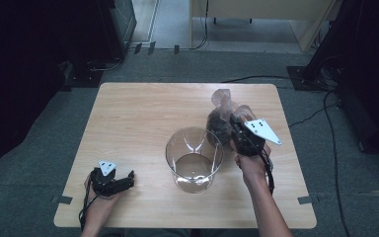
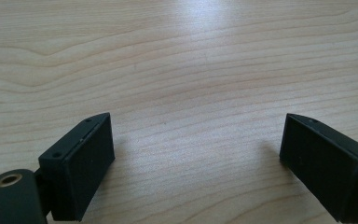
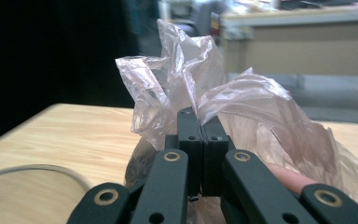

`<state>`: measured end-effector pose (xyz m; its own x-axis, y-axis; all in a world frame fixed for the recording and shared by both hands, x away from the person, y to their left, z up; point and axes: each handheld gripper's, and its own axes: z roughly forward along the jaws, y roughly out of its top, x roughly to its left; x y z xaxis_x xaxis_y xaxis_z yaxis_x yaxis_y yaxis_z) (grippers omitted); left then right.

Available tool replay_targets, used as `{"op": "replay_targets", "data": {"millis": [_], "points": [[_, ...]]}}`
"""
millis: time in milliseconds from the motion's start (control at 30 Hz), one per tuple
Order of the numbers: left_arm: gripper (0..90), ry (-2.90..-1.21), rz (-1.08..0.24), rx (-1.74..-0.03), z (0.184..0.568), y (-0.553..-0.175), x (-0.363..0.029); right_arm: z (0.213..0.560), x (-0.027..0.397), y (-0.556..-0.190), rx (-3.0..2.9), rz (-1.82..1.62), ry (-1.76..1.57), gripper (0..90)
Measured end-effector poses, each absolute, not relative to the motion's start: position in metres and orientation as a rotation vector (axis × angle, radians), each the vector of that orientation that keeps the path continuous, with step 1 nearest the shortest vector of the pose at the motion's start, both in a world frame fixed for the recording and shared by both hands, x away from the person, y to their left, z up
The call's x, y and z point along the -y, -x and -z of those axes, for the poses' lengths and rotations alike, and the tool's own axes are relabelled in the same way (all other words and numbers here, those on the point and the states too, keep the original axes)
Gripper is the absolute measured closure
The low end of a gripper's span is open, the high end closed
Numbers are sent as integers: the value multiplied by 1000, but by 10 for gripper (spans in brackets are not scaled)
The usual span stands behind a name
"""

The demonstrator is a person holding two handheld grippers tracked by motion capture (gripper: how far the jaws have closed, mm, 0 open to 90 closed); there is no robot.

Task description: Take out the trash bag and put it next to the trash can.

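Right gripper (image 3: 200,128) pinching plastic bag (image 3: 242,107)

Dim, dark-edged room; soft overhead glare on the table (image 2: 200,18); backgrounds blurred.

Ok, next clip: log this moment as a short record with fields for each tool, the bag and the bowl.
left tool: open, nothing between its jaws, low at the table's near left
right tool: shut on plastic bag
plastic bag: thin, crumpled, dark contents, right of glass bowl
glass bowl: clear, upright, mid-table
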<state>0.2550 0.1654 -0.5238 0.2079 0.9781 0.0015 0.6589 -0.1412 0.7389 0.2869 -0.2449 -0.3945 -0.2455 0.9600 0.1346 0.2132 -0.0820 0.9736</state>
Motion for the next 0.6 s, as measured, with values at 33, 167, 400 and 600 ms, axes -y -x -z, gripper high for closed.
{"op": "replay_targets", "data": {"millis": [33, 167, 400, 600], "points": [[92, -1876, -671, -1517, 524, -255, -165, 396, 242, -288, -1519, -1405, -1271, 900], [92, -1876, -670, -1515, 524, -255, -166, 405, 234, -291, -1577, -1425, -1184, 900], [92, -1878, -670, -1512, 524, -255, -166, 423, 244, -288, -1636, -1417, -1199, 877], [92, -1879, -670, -1510, 524, -255, -166, 433, 254, -284, -1658, -1407, -1218, 818]]}}
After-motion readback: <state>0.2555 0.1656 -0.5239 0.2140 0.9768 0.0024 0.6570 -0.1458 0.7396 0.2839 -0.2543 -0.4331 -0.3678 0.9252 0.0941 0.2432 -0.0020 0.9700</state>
